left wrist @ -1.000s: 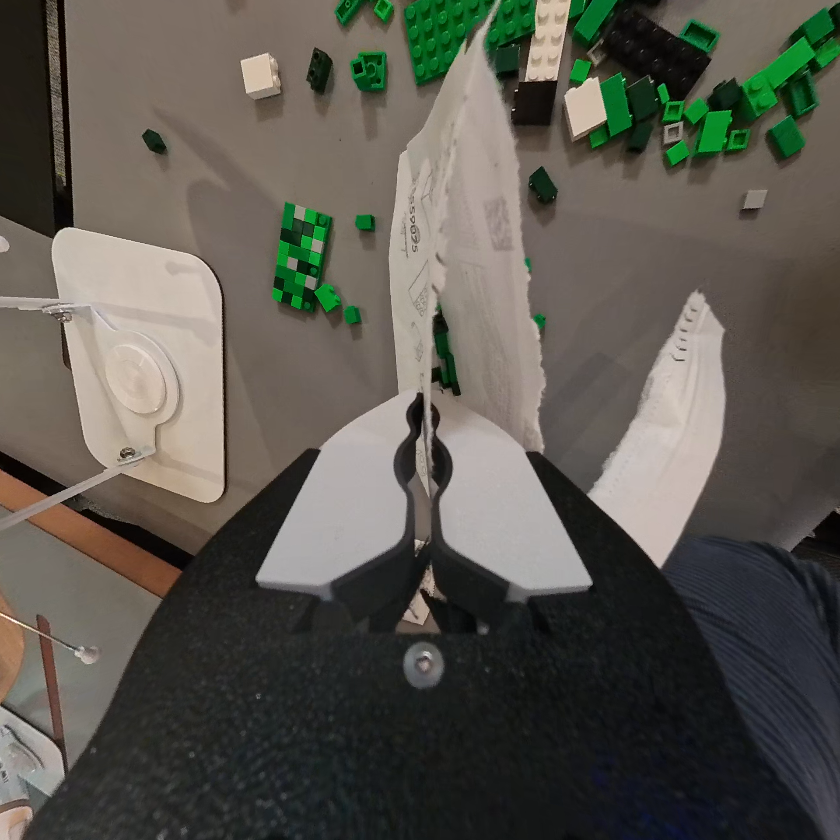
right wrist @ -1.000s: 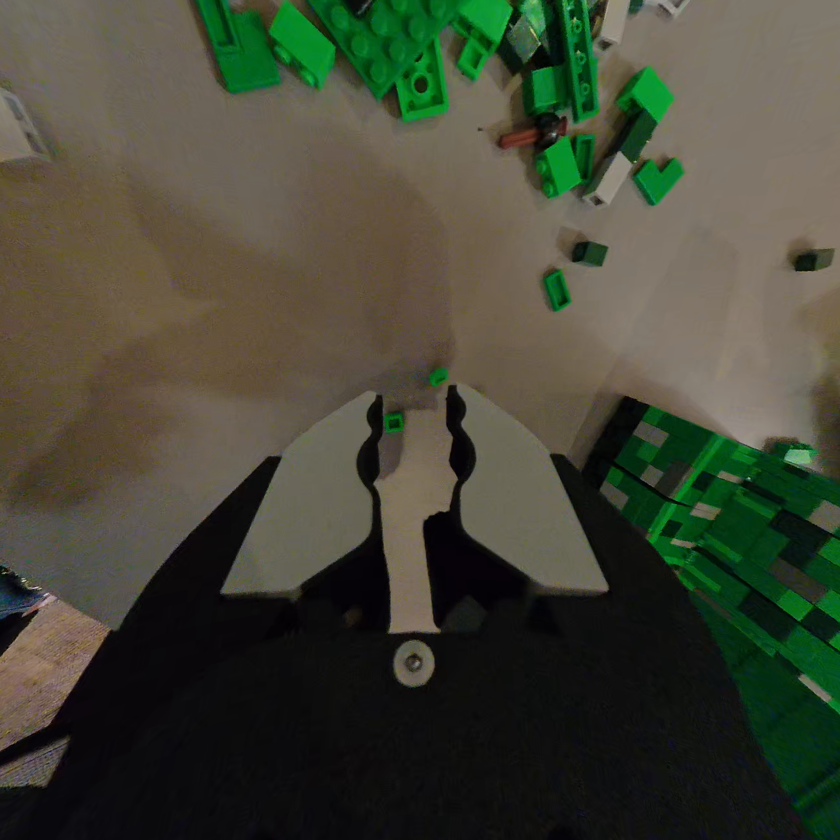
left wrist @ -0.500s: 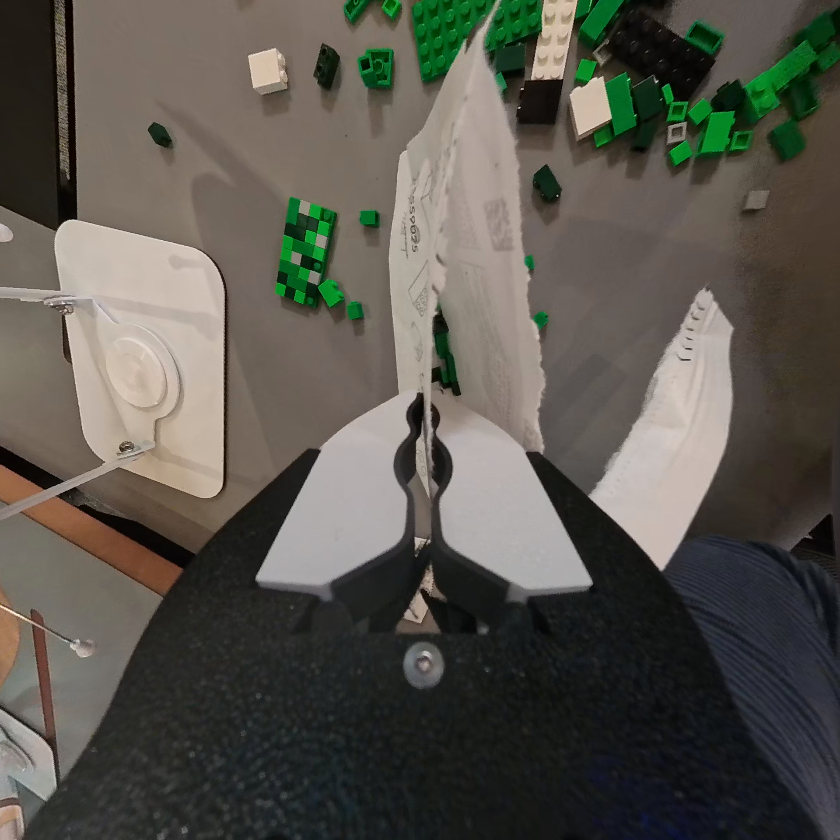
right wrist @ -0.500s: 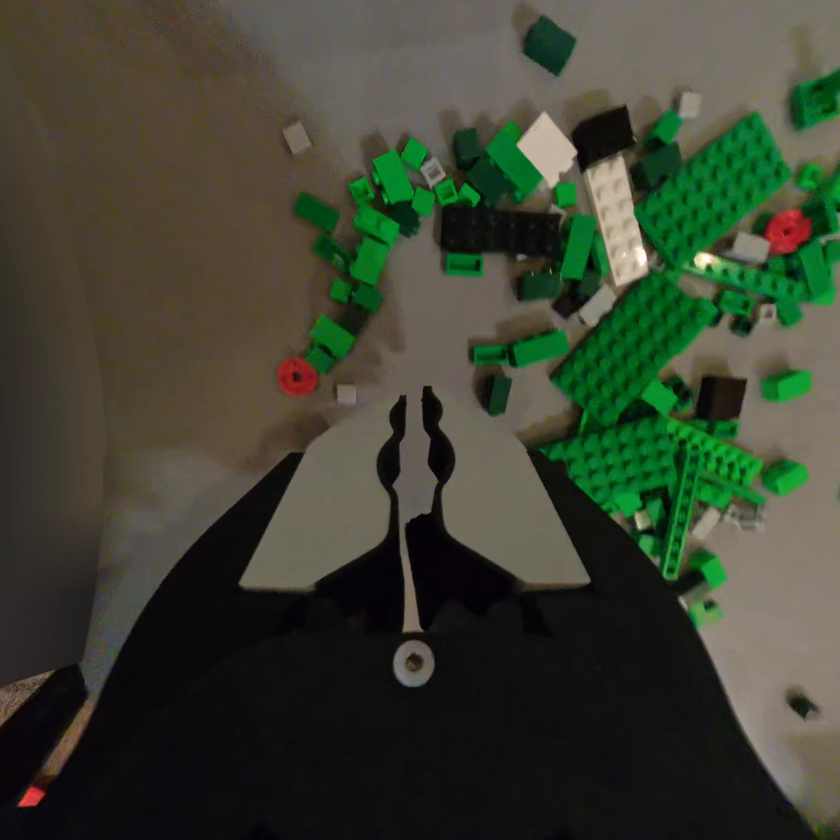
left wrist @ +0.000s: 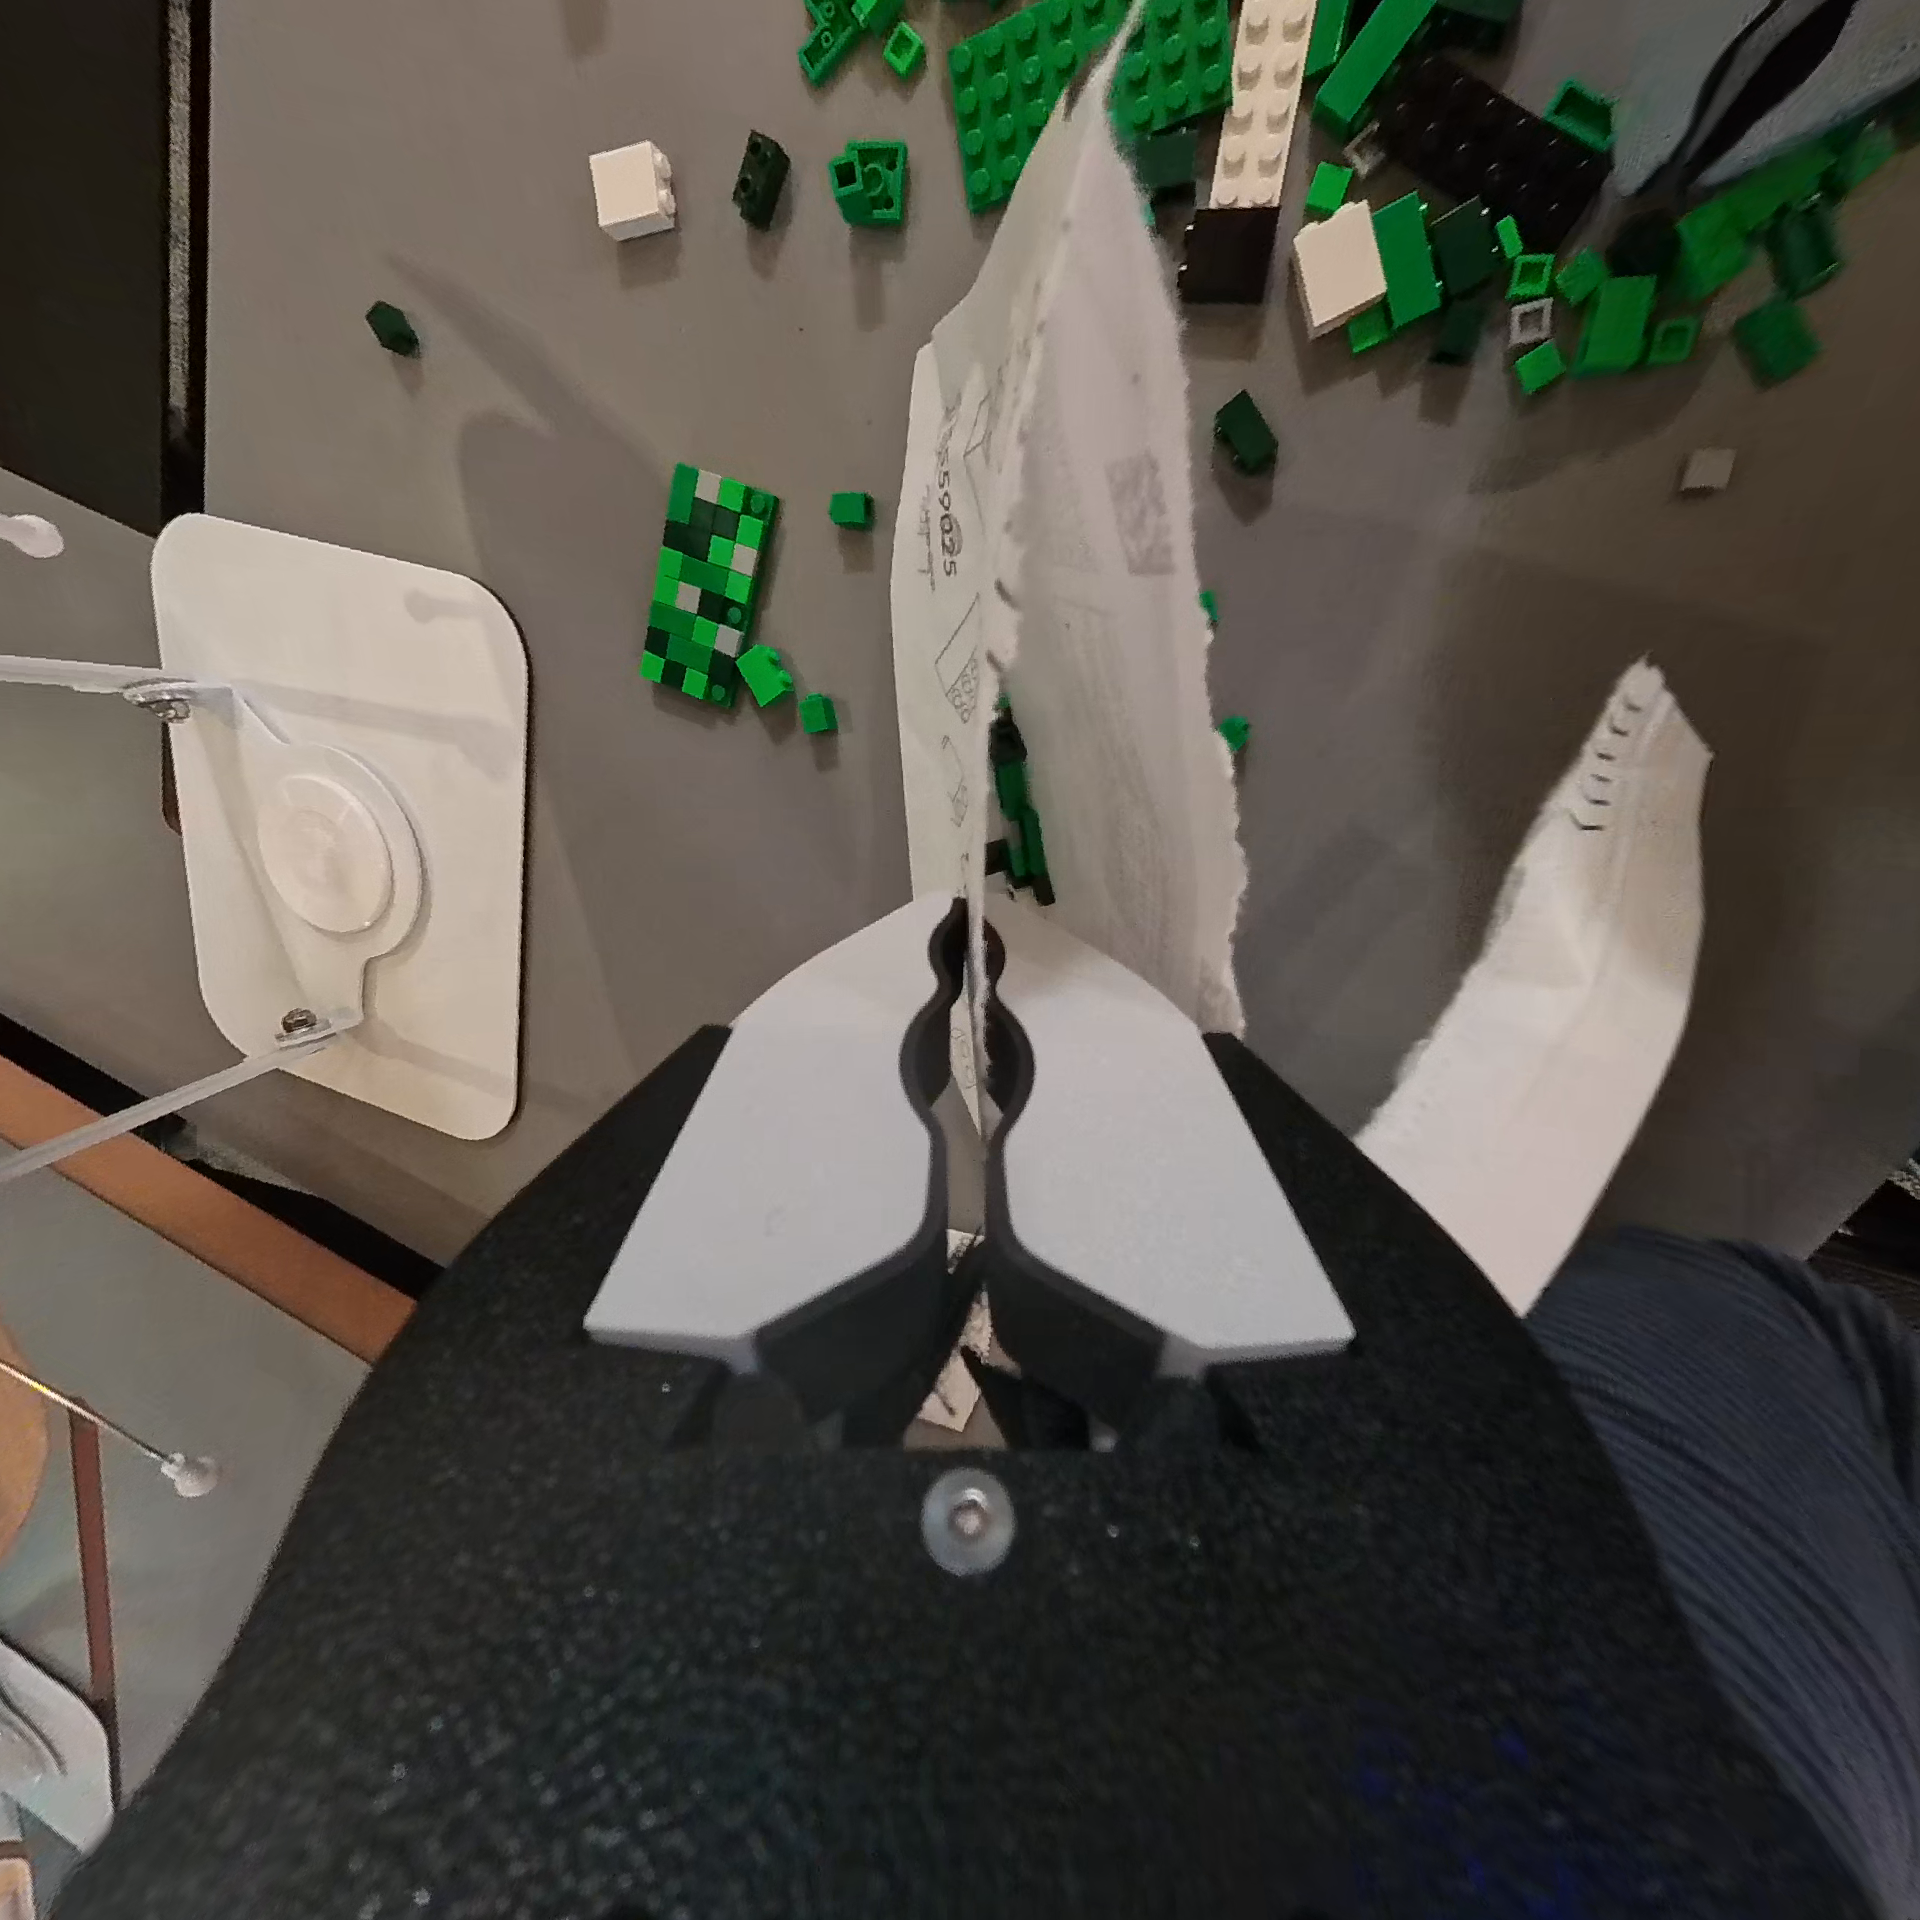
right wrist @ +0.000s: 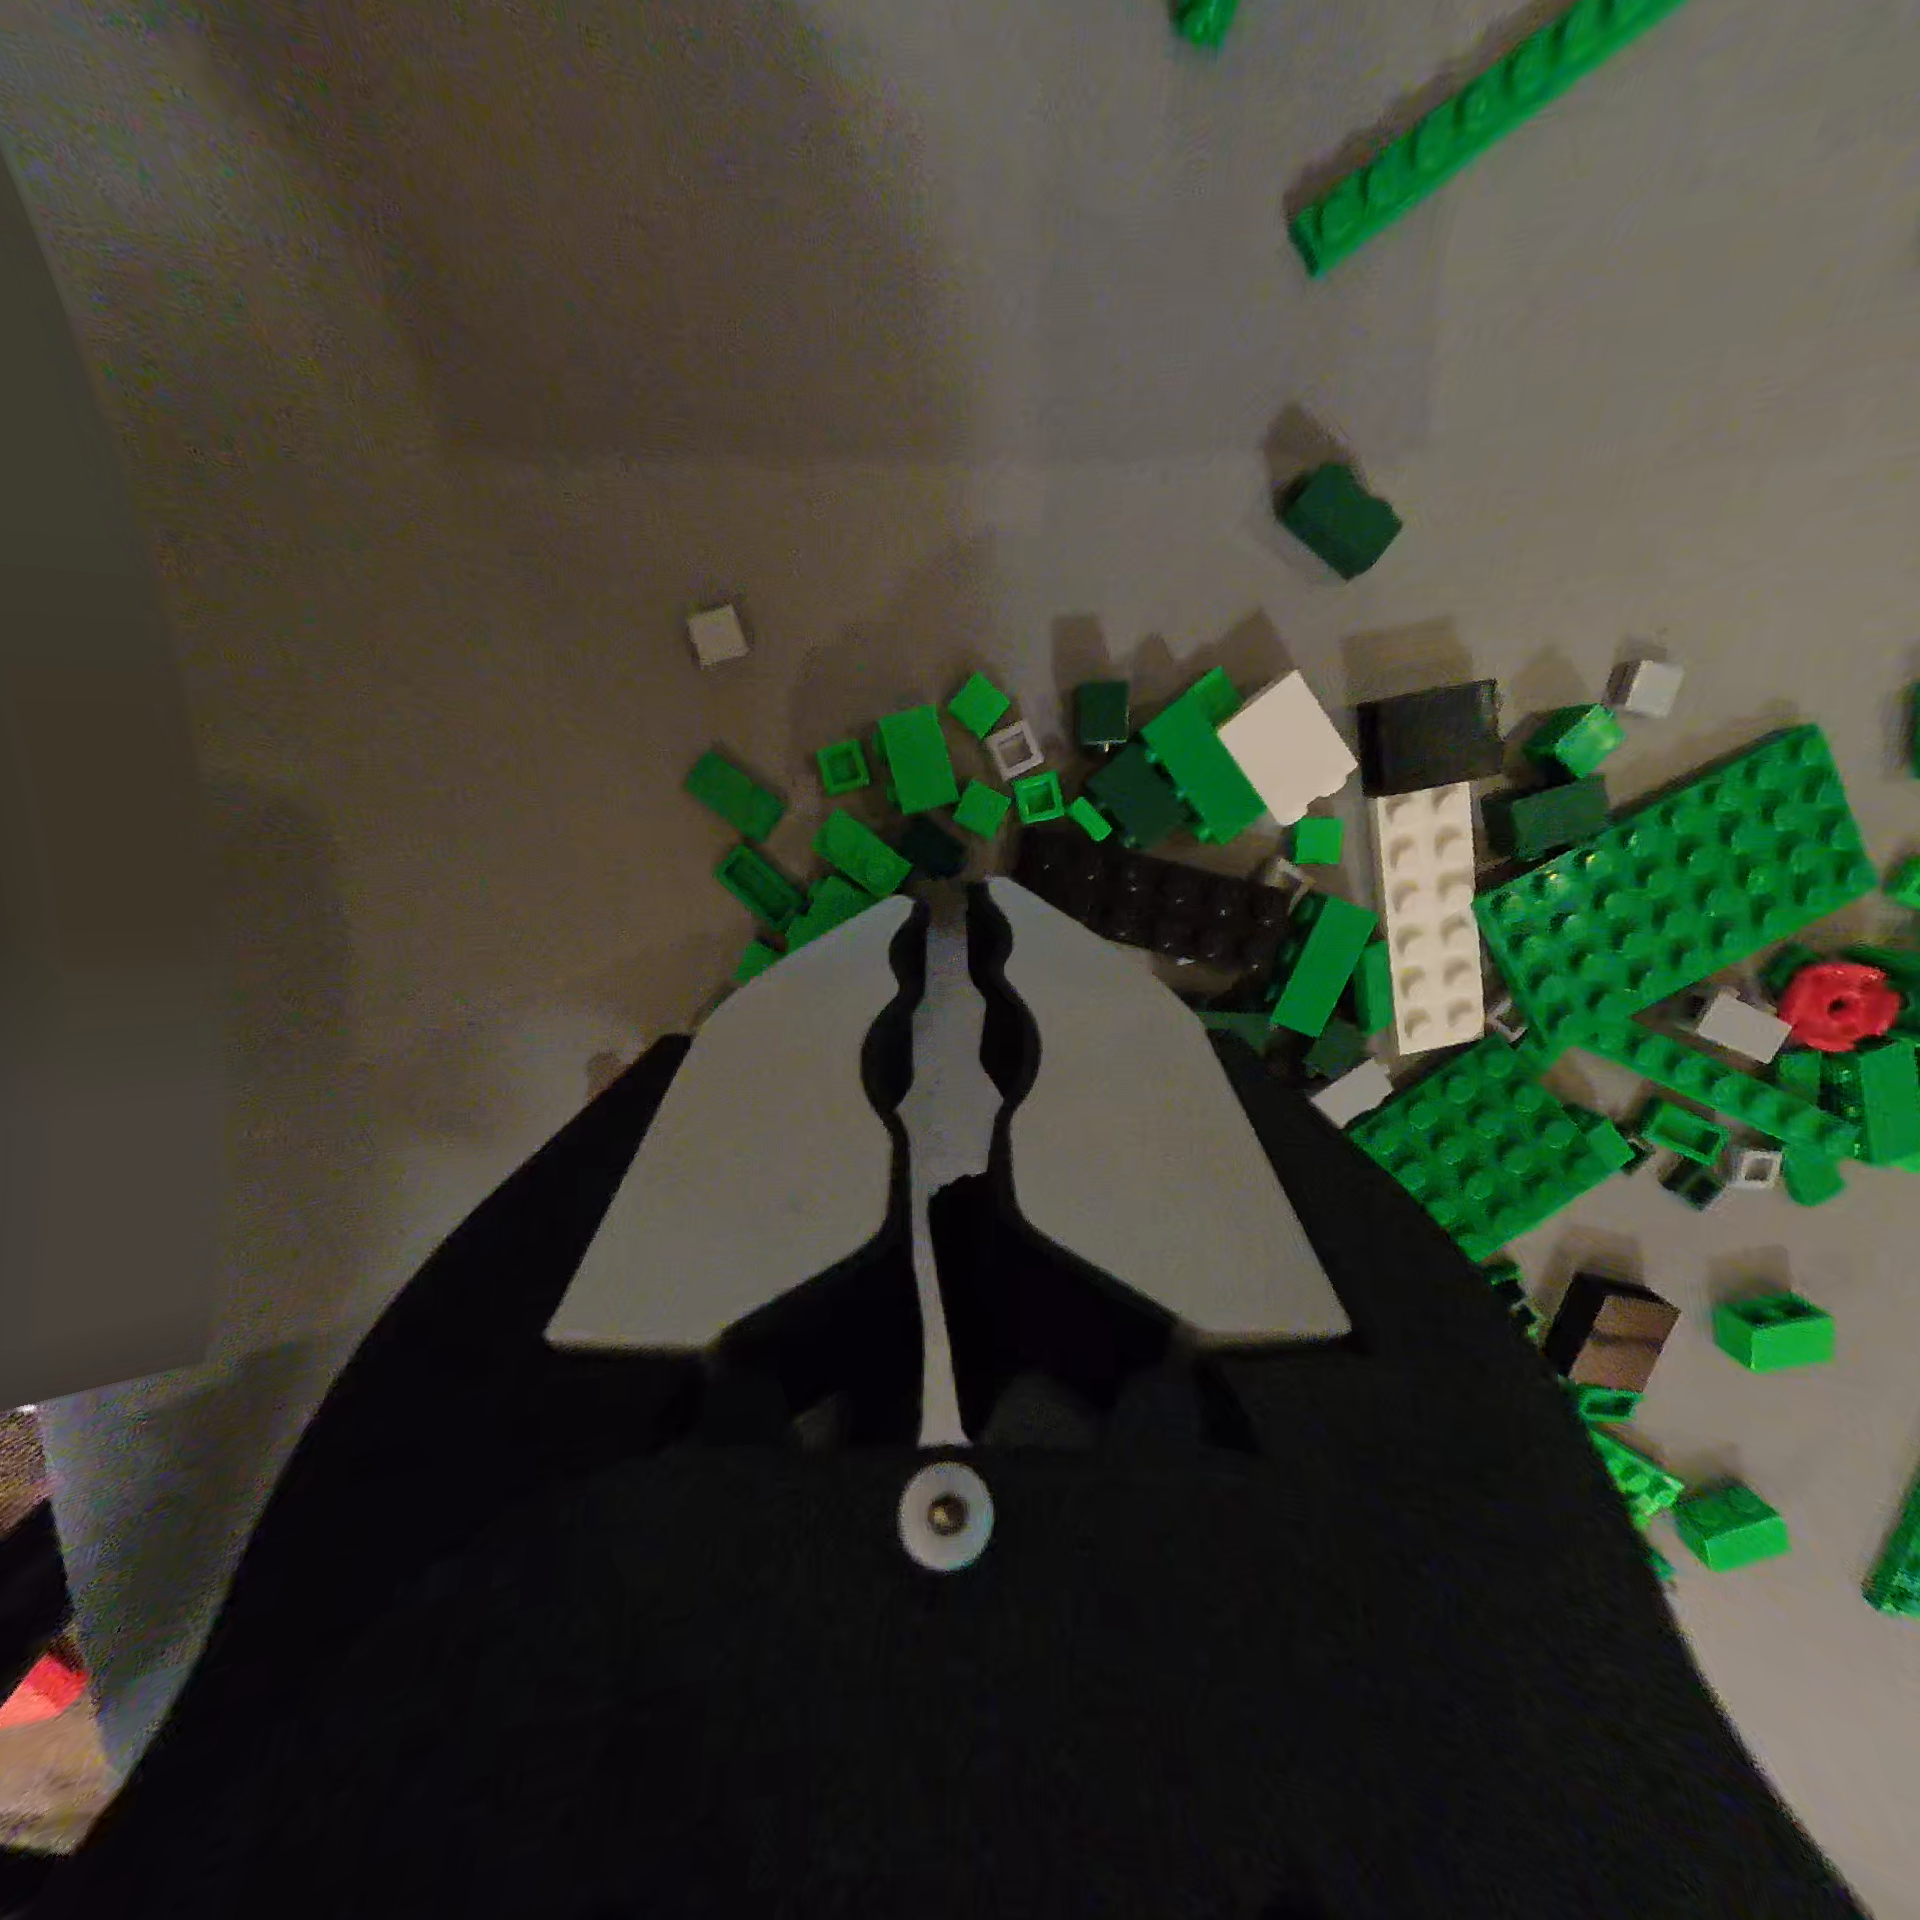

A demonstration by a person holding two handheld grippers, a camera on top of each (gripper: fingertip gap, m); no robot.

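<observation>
My left gripper (left wrist: pixel 971 914) is shut on a torn white printed paper sheet (left wrist: pixel 1101 582) and holds it upright above the grey table (left wrist: pixel 623 935). My right gripper (right wrist: pixel 948 904) is empty, its jaws a narrow gap apart. It hovers low over the near edge of a pile of loose bricks, with its tips beside a black plate (right wrist: pixel 1153 894) and small green pieces (right wrist: pixel 862 847). The pile also holds a white brick (right wrist: pixel 1288 743), a long white brick (right wrist: pixel 1429 914) and a large green plate (right wrist: pixel 1673 873). The right gripper shows blurred in the left wrist view (left wrist: pixel 1756 94).
A green checkered panel (left wrist: pixel 712 582) lies left of the paper. A white mount plate (left wrist: pixel 343 790) with thin rods sits at the table's left edge. A second white torn strip (left wrist: pixel 1538 987) and a dark blue sleeve (left wrist: pixel 1766 1507) are on the right. A long green strip (right wrist: pixel 1475 135) lies farther off. My right fingertips sit around 20 centimetres from my left ones.
My right gripper has swung from beside the checkered green build to the loose brick pile and come lower; its jaws have narrowed. My left gripper still holds the paper and has barely moved.
</observation>
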